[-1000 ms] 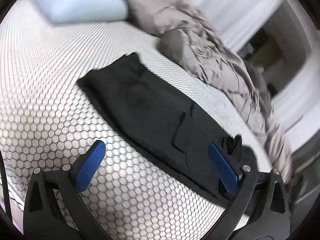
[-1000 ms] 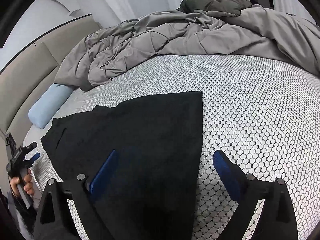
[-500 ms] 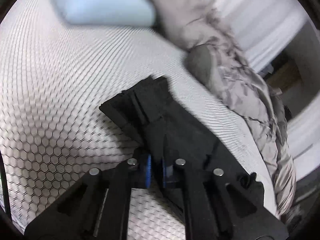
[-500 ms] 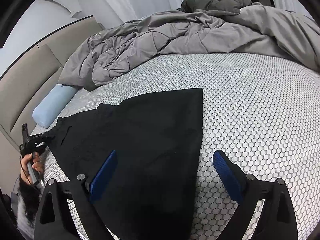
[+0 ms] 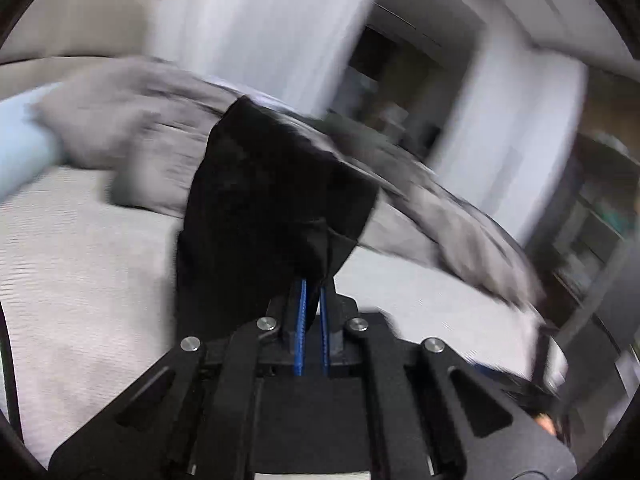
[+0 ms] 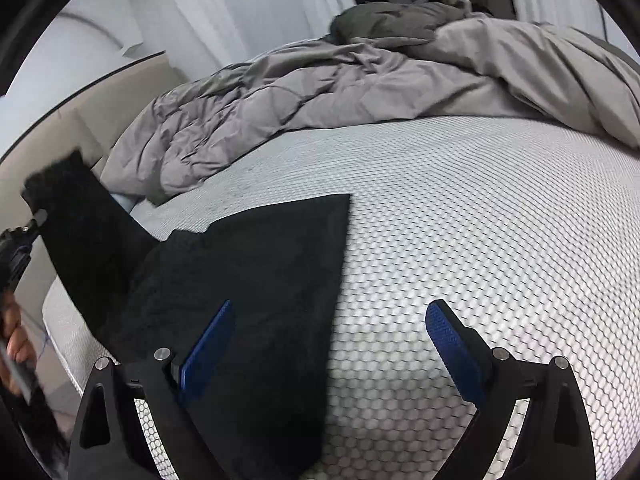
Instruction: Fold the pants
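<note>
Black pants [image 6: 256,280] lie on the white honeycomb-patterned bed. Their left end [image 6: 76,216] is lifted off the mattress. My left gripper [image 5: 313,286] is shut on that end, and the black cloth [image 5: 264,200] hangs over its blue pads, blurred by motion. In the right wrist view the left gripper [image 6: 34,220] shows at the far left edge, held by a hand [image 6: 16,344]. My right gripper [image 6: 328,320] stands open low over the near part of the pants. Its left pad [image 6: 208,344] is over the cloth and its right pad [image 6: 452,348] over bare bed.
A crumpled grey duvet [image 6: 360,80] is heaped along the far side of the bed. A pale blue pillow [image 5: 20,148] lies at the head end, by a beige headboard [image 6: 88,120]. White curtains and a dark doorway stand behind.
The left gripper closed on the pants' end and then lifted it up off the bed, swinging quickly. The right gripper drifted slightly and stayed open.
</note>
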Tool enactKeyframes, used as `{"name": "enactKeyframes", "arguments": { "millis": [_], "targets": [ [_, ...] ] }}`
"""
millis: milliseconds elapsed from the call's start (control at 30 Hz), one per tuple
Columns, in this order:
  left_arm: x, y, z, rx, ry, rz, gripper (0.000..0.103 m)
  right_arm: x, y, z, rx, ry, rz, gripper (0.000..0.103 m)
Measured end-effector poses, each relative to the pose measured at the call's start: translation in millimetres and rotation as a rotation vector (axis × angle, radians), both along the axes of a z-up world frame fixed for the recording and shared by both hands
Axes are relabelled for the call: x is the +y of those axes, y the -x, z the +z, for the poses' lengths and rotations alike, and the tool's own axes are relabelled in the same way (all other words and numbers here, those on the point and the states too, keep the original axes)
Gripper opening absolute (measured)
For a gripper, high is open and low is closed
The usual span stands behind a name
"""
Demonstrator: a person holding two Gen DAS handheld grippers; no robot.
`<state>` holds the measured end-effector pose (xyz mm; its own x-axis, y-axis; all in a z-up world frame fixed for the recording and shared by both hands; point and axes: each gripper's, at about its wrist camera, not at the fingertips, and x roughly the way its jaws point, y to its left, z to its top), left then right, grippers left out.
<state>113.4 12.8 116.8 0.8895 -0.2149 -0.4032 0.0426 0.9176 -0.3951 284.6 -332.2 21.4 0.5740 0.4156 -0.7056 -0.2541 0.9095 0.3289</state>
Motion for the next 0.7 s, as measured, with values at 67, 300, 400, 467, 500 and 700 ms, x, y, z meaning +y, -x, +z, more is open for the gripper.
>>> {"name": "enactKeyframes", "arguments": {
  "millis": [67,300,400,467,500,700],
  "targets": [
    [-52.6,-22.6,-15.1,0.059,0.007,-0.155,0.007,-9.8,-1.7,-1.0,0.004,-0.004,-0.030,0.097],
    [-135.9,-37.1,-92.0,0.292,-0.037,-0.483,0.046,-50.3,-9.4,-4.3,0.041,-0.087,-0.167,0.097],
    [-113.7,-30.0,-82.4,0.241,-0.060,-0.409,0.070,-44.5,-11.0,-5.5,0.053,-0.101,-0.123,0.097],
    [-93.4,-33.1,-69.2,0.207,-0.080,-0.323,0.081,-32.9,-11.0,-6.3,0.057,-0.103,-0.059,0.097],
    [-77.7,-35.0,-70.1,0.195,-0.100,-0.274,0.081,-22.6,-10.7,-7.4,0.067,-0.117,0.002,0.094],
    [3.4,-54.4,-103.2,0.262,-0.068,-0.088,0.080,16.9,-7.0,-27.1,0.204,-0.227,0.247,0.074]
  ]
}}
